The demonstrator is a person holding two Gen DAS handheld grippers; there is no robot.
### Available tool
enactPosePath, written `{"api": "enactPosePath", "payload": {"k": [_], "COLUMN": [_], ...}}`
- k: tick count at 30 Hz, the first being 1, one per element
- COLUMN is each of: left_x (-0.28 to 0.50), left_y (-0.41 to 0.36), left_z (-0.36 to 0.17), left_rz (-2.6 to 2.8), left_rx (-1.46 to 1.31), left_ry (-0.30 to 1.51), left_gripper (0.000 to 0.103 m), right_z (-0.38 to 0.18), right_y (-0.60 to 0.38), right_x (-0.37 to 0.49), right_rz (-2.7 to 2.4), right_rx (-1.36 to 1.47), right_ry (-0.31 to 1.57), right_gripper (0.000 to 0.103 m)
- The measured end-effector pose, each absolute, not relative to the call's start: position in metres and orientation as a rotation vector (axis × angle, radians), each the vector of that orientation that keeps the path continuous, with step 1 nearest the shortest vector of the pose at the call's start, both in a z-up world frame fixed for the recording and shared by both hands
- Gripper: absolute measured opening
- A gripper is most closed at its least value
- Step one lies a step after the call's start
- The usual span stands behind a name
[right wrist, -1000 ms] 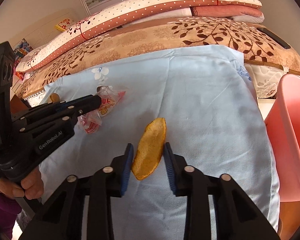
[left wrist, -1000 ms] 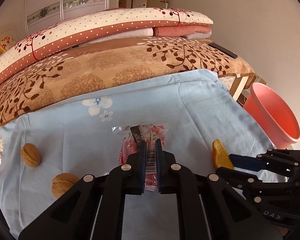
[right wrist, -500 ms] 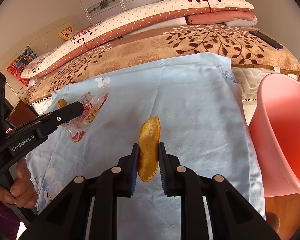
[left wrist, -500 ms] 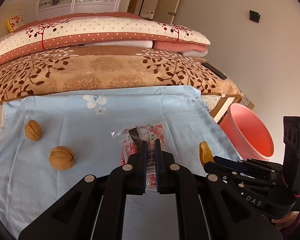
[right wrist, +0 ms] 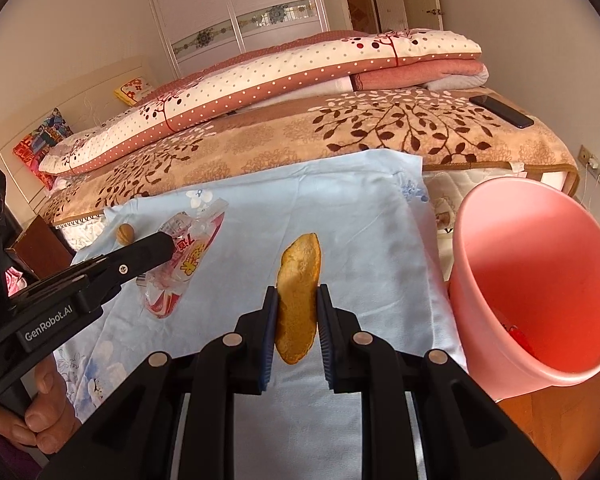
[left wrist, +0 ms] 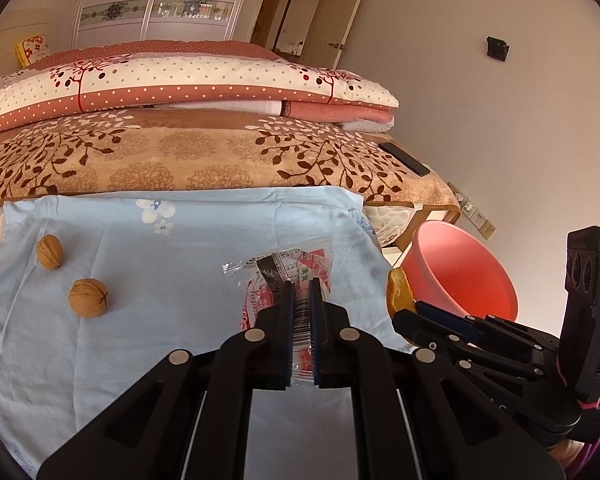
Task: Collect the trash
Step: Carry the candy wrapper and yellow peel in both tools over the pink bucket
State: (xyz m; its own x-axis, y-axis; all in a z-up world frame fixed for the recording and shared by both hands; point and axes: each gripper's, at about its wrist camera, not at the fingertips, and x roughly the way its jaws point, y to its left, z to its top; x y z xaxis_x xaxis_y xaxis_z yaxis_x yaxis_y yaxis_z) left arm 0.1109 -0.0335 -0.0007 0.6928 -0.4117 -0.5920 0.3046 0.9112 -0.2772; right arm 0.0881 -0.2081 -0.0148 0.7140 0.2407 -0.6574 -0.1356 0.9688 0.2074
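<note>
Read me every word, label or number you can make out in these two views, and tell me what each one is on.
"GenRobot.AI": white lettering on the left gripper, along its black body.
Snack wrapper: a barcode and red and yellow characters, too distorted to read.
Right gripper: faint letters on its body, too dark to read.
Nothing else legible.

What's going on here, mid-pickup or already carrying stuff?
Already carrying. A person holds a gripper in each hand: the left gripper is shut on a snack wrapper, the right gripper on an orange peel. The pink bin waits beside the bed. Two walnuts lie on the blue sheet.
</note>
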Motion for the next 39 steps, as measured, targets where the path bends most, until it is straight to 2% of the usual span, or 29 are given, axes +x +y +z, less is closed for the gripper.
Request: {"api": "enactPosePath", "payload": {"k": [39], "left_x": [0.11], "left_y": [-0.187], "left_z": [0.027], "left_rz": [-0.568], "left_rx": [-0.031], "left_ry": [0.584], "left_gripper": [0.007], "right_z": [0.002], "right_y": [-0.351], "right_x": [0.053], "right_rz": [-0.084], "right_rx": [0.263], "right_ry": [0.6], "right_gripper": [0.019]}}
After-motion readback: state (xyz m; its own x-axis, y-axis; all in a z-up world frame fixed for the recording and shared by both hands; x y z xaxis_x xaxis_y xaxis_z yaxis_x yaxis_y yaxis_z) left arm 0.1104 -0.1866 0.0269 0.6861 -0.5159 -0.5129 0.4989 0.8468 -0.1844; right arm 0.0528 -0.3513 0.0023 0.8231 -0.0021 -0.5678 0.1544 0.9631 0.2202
